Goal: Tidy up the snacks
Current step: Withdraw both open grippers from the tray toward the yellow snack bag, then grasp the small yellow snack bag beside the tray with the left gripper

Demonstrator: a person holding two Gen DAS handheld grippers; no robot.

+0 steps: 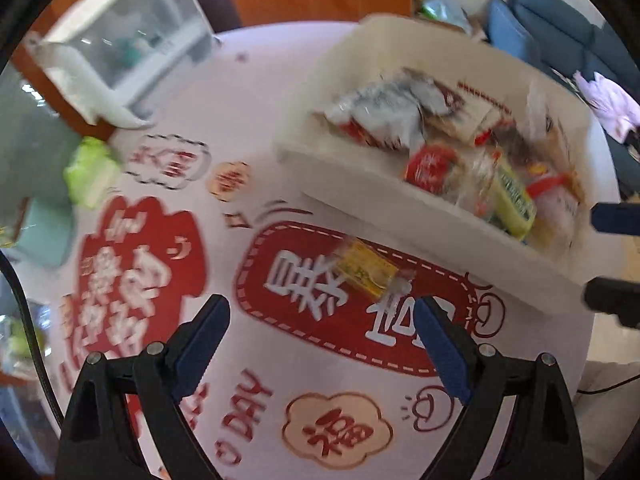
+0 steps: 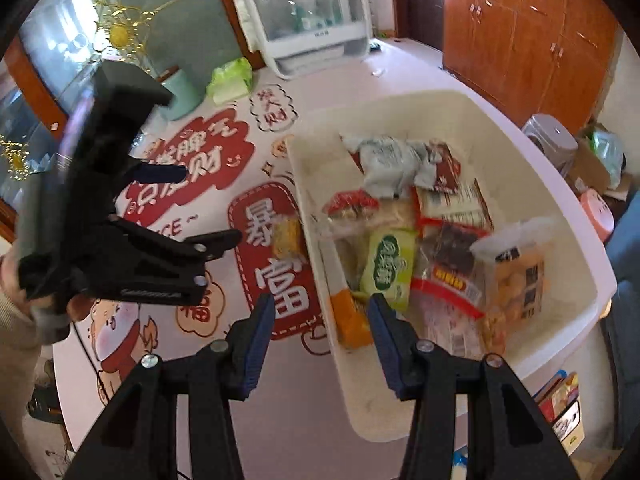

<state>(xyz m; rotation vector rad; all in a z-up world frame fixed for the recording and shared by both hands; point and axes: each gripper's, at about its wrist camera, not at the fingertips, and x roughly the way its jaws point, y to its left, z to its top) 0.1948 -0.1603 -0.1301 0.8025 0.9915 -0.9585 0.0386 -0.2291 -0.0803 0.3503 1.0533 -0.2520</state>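
Observation:
A yellow snack packet (image 1: 366, 270) (image 2: 286, 236) lies on the red-printed tablecloth beside a white bin (image 1: 316, 168) (image 2: 400, 104) that holds several wrapped snacks. My left gripper (image 1: 324, 320) (image 2: 208, 204) hangs open just short of the yellow packet, with nothing between its fingers. My right gripper (image 2: 322, 320) is open and straddles the bin's near wall; an orange packet (image 2: 352, 316) lies inside just past it. The pads do not press on the wall. In the left wrist view the right gripper's fingertips (image 1: 616, 220) show at the bin's corner. The left wrist view is blurred.
A white lidded clear box (image 2: 308, 12) (image 1: 132, 40) stands at the table's back. A green pack (image 2: 230, 80) (image 1: 92, 170) and a mint-green container (image 2: 182, 96) sit near it. Wooden cabinets (image 2: 520, 40), a grey stool (image 2: 552, 136) and a blue sofa (image 1: 560, 32) surround the round table.

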